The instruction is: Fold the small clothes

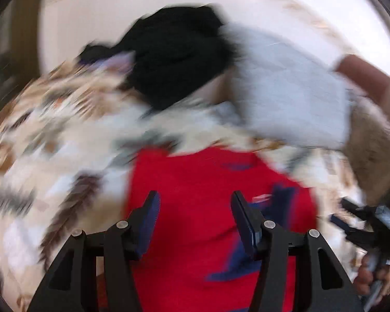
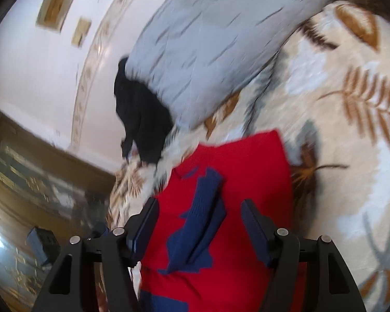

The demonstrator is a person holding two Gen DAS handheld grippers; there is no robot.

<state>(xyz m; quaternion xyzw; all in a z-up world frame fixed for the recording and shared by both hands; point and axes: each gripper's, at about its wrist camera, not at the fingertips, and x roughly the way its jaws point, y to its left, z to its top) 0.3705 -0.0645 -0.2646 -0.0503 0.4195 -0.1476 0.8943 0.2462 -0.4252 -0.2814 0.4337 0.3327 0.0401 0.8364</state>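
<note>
Both grippers — left (image 1: 195, 208), right (image 2: 199, 217) — hung spread and empty over the red garment (image 1: 195, 176), whose folded navy sleeve (image 2: 202, 208) could slip loose.

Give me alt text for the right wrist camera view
An open right gripper hovers over a red knit garment with navy patches on a cream leaf-print bedspread. Behind lie a grey pillow and a black garment.

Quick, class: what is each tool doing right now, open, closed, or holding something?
Left tool: open, holding nothing, poised over the red garment.
Right tool: open, holding nothing, also over the red garment.
</note>
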